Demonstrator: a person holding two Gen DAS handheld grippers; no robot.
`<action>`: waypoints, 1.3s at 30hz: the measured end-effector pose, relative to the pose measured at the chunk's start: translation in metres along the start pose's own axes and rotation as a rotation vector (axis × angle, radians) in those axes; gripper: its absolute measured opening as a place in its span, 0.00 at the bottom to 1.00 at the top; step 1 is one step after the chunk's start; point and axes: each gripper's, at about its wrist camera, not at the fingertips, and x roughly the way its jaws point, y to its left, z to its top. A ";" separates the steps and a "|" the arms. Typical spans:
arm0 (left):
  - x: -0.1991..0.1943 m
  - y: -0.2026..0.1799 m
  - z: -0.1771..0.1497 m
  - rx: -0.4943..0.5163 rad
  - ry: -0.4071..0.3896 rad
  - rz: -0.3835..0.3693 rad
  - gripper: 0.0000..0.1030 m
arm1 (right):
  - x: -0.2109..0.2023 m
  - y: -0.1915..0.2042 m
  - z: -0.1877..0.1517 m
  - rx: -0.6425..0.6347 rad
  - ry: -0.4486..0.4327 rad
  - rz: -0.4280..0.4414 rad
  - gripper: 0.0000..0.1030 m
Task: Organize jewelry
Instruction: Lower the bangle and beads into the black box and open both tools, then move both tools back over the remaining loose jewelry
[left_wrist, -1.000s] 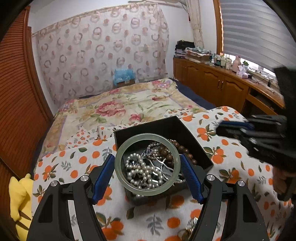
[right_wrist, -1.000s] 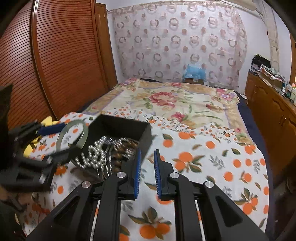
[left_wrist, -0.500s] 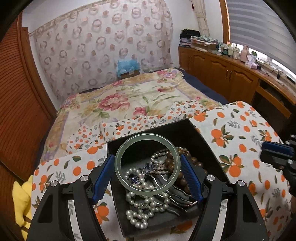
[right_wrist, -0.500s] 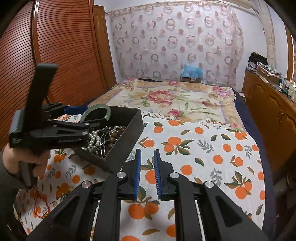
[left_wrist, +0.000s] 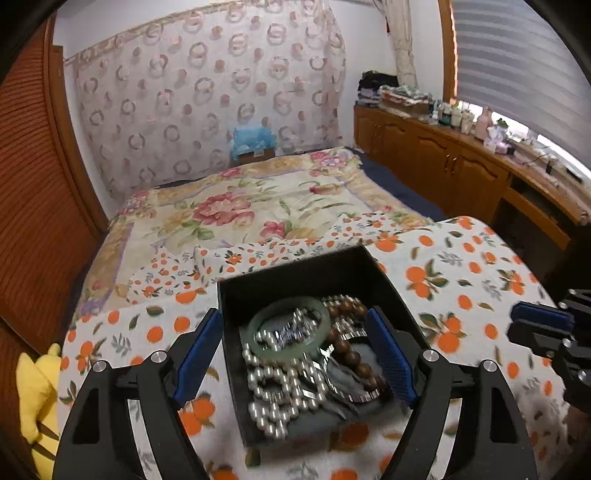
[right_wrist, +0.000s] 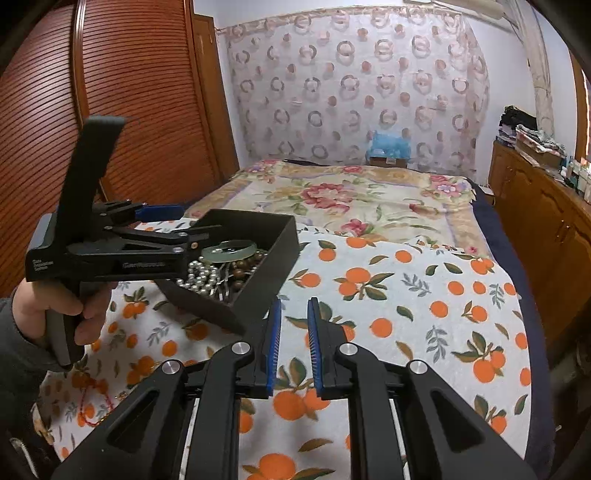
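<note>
From the left wrist, the left tongs (left_wrist: 295, 354) stand wide apart with nothing between the blue pads, one finger outside the box's left wall, the other over its right side. The black box (left_wrist: 288, 273) sits at the centre of the view on an orange-print cloth (left_wrist: 461, 280). Inside it, a pale green bangle (left_wrist: 255, 328) lies flat on top of the heap, clear of both fingers. A string of silvery pearls (left_wrist: 273, 395) runs from the bangle toward 6 o'clock, and brown wooden beads (left_wrist: 351, 354) curve along the 3 o'clock side of the box. A yellow plush toy (left_wrist: 35, 391) shows at 8 o'clock by the cloth's edge. The right tongs (left_wrist: 541, 325) enter at 3 o'clock, well apart from the box. A flowered bedspread (left_wrist: 258, 199) fills the space toward 12 o'clock.

From the right wrist, the right tongs (right_wrist: 294, 332) are nearly closed, a narrow gap between the pads, holding nothing and hanging above the cloth (right_wrist: 406, 295). The box (right_wrist: 266, 273) lies at 10 o'clock, tilted in this view, with the bangle (right_wrist: 229, 251) on top of the pearls (right_wrist: 203, 277) and beads (right_wrist: 242, 271). The left tongs (right_wrist: 188, 225) reach over the box from 9 o'clock, spread open, gripped by the person's left hand (right_wrist: 62, 310). A thin red string (right_wrist: 94, 402) lies on the cloth at 7 o'clock.
</note>
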 end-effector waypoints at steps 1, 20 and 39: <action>-0.003 0.000 -0.003 -0.001 0.000 -0.005 0.75 | -0.001 0.002 -0.002 0.002 -0.002 0.006 0.18; -0.080 0.024 -0.111 -0.002 0.029 -0.058 0.75 | 0.017 0.075 -0.046 -0.108 0.115 0.101 0.31; -0.110 0.047 -0.183 -0.081 0.096 -0.082 0.70 | 0.057 0.122 -0.058 -0.277 0.234 0.071 0.31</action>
